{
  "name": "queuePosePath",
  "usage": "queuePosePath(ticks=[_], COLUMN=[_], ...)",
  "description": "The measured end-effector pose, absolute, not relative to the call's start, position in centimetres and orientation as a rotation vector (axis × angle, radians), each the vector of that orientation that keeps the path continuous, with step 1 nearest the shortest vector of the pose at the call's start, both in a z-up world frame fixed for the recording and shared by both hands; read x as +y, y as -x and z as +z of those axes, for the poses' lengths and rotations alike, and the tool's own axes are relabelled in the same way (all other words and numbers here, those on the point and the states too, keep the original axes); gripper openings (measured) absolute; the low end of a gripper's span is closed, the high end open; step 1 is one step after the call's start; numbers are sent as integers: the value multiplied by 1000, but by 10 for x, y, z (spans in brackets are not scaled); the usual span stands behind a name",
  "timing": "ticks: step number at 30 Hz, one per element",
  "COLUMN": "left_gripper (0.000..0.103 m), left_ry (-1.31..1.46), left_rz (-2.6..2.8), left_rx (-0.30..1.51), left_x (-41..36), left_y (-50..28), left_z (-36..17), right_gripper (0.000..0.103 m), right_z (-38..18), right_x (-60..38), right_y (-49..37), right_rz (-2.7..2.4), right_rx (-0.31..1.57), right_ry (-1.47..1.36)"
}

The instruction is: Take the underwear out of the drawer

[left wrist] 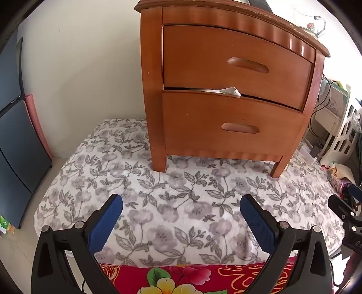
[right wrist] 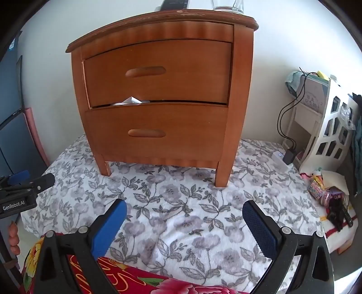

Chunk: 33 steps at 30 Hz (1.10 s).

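Note:
A brown wooden nightstand (left wrist: 226,67) (right wrist: 158,74) with two drawers stands on a grey floral blanket. Both drawers are pushed in. A bit of white cloth (left wrist: 228,91) (right wrist: 130,101) pokes out of the gap above the lower drawer (left wrist: 230,126) (right wrist: 156,131). My left gripper (left wrist: 181,208) hovers open over the blanket, well short of the nightstand, with nothing between its blue pads. My right gripper (right wrist: 184,213) is likewise open and holds nothing. In the left wrist view the right gripper (left wrist: 346,203) shows at the right edge. In the right wrist view the left gripper (right wrist: 29,181) shows at the left edge.
The floral blanket (left wrist: 181,203) (right wrist: 181,203) covers the surface, with a red flowered cloth (left wrist: 181,280) (right wrist: 117,278) nearest me. A glass jug (left wrist: 310,20) stands on the nightstand top. A white shelf with cables (right wrist: 316,126) is at the right, dark panels (left wrist: 13,135) at the left.

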<state>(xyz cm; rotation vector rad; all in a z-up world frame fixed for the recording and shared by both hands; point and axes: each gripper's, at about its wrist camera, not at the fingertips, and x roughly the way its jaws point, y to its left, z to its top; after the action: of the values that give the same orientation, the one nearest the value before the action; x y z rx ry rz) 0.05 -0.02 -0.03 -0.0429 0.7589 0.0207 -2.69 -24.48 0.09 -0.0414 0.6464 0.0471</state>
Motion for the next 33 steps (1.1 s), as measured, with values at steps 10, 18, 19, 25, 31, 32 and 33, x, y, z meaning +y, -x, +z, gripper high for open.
queuePosePath(ticks=[10, 18, 19, 25, 31, 32, 33], left_gripper=[103, 103, 103, 103, 103, 103, 103], left_ry=[28, 41, 42, 41, 44, 44, 44], left_rz=[22, 1, 1, 2, 5, 4, 3], left_rx=[750, 764, 764, 760, 768, 767, 768], left_x=[0, 6, 5, 5, 7, 7, 7], left_y=[4, 0, -1, -2, -3, -3, -3], left_z=[-1, -6, -6, -5, -7, -7, -7], right_gripper=[103, 103, 103, 103, 103, 103, 103], right_z=[-7, -6, -7, -10, -14, -14, -15], right_x=[-240, -244, -244, -242, -243, -243, -243], right_y=[21, 25, 25, 23, 23, 23, 23], right_rz=[45, 40, 40, 36, 29, 29, 29], right_rx=[671, 693, 695, 709, 725, 726, 727], right_ry=[22, 23, 22, 20, 15, 14, 14])
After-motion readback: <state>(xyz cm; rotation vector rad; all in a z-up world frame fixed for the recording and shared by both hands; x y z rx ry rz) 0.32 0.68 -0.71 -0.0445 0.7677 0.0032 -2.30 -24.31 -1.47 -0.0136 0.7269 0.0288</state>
